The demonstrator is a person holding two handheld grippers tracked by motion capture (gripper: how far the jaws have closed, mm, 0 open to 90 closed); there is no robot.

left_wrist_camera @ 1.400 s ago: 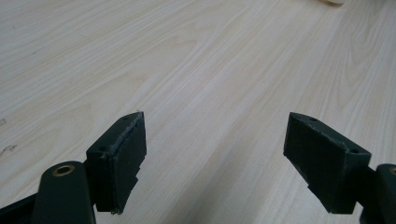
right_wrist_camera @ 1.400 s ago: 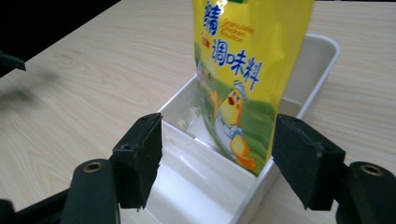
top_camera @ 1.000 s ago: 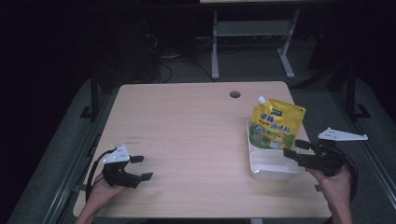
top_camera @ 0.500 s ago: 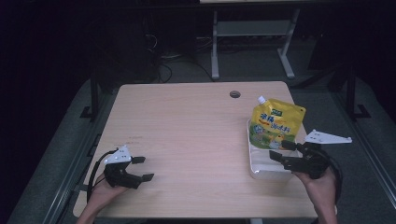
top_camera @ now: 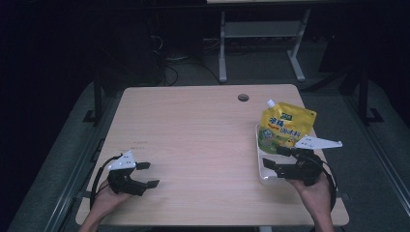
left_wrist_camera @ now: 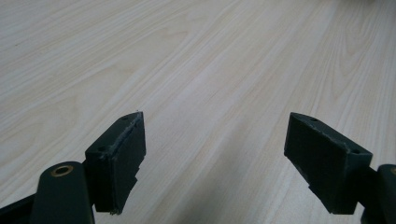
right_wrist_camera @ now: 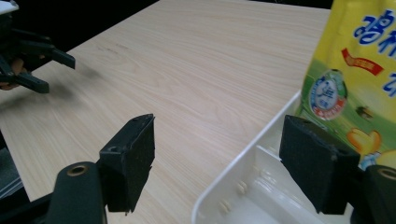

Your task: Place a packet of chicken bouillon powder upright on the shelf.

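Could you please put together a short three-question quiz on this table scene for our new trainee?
1. True or false: the yellow pouch lies partly in the white tray.
2. Which gripper is beside the tray: A) the left gripper or B) the right gripper?
3. Fill in: in the right gripper view, one black jaw stands over the bare table and the other over the ____.

Key
1. True: its lower end rests in the tray and its capped spout points away from the person.
2. B: its jaws, which have just been opening, stand wide with the tray's rim between them, not gripped.
3. Tray.
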